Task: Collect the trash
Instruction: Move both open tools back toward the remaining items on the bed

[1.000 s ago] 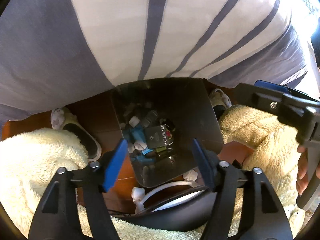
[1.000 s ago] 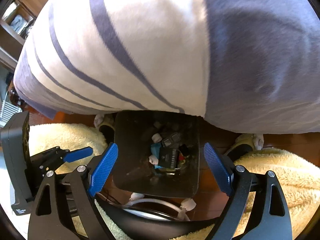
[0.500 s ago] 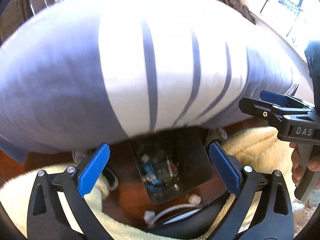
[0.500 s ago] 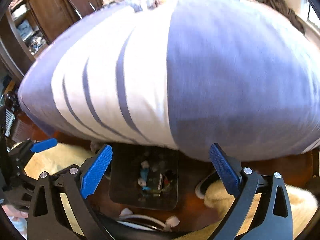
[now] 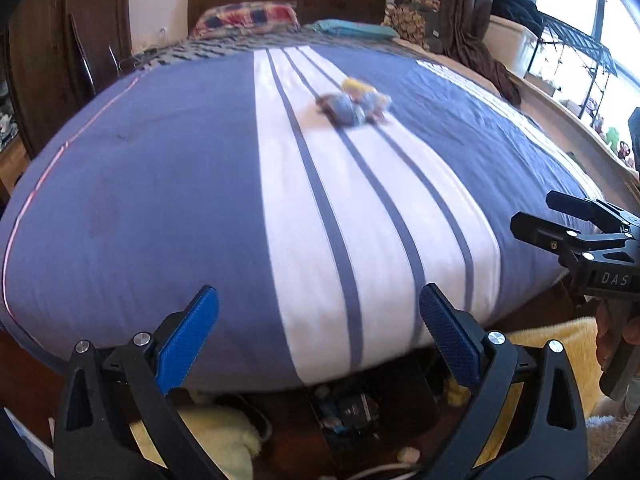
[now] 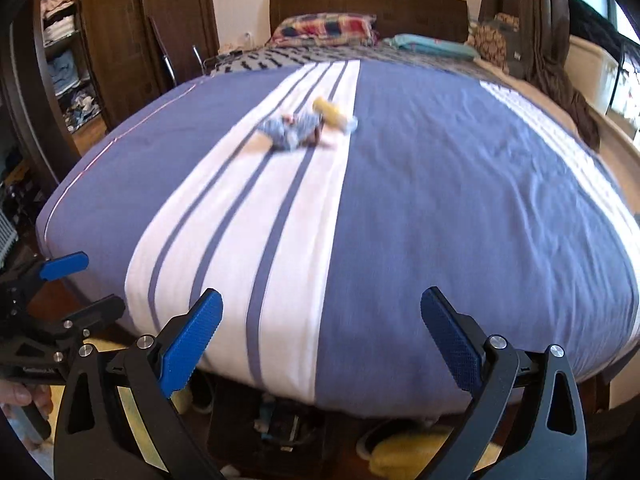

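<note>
Trash (image 5: 354, 102) lies blurred on the bed's (image 5: 160, 208) white stripe, well ahead of both spread claws.

Left claw (image 5: 318, 330) hangs at the foot of the bed, blue pads wide apart and pinching nothing; the crumpled blue and yellow pieces sit far beyond it, slightly right of its centre line. Below it, a dark bin (image 5: 352, 408) of litter stands on the floor. Right claw (image 6: 322, 334), equally agape and empty, has the trash (image 6: 304, 126) far ahead, a touch left.

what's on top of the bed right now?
A small trash pile lies on the bedspread's white stripes, too blurred to identify. Pillows sit by the headboard. Anything under the bedspread is hidden.
</note>
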Motion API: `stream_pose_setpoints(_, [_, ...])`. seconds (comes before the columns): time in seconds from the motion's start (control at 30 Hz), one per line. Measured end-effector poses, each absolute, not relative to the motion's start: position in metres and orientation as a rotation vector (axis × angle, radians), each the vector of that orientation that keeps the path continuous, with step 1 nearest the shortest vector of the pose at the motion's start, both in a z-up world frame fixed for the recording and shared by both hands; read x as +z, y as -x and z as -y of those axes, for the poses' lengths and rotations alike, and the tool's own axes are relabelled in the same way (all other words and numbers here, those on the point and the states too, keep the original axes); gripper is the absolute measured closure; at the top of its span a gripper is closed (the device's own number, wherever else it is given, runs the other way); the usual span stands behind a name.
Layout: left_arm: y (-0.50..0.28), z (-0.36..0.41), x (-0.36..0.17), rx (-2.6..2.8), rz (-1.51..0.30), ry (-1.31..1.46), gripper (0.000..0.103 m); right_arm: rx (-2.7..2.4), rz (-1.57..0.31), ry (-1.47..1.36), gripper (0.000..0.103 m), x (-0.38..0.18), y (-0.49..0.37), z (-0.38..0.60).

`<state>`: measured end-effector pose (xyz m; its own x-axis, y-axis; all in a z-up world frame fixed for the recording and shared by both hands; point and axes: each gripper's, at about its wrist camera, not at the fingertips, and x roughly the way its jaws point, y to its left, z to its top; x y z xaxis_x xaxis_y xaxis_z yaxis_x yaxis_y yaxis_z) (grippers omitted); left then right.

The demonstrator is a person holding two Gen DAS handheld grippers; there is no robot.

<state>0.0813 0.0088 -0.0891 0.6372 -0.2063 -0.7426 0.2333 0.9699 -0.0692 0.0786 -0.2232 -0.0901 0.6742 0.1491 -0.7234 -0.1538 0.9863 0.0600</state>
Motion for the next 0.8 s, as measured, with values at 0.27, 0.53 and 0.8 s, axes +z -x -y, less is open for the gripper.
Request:
stream_pose_setpoints(0.27, [-0.138, -0.023, -0.082, -0.21, -0.846, -0.02, 0.008, 0.139, -0.804, -0.007, 0.003, -0.079, -0.131, 0.225])
stream_pose_setpoints(0.53, [-0.193, -0.013, -0.091, -0.213, -0.872, -0.04, 0.008, 0.12, -0.826, -0.014, 0.004, -0.089, -0.188, 0.223])
stream_pose_setpoints(0.8, [-0.237, 0.014, -0.088, -0.256, -0.843, -0.055, 0.014, 0.07, -0.842, -0.009, 0.004, -0.099, -0.236, 0.233])
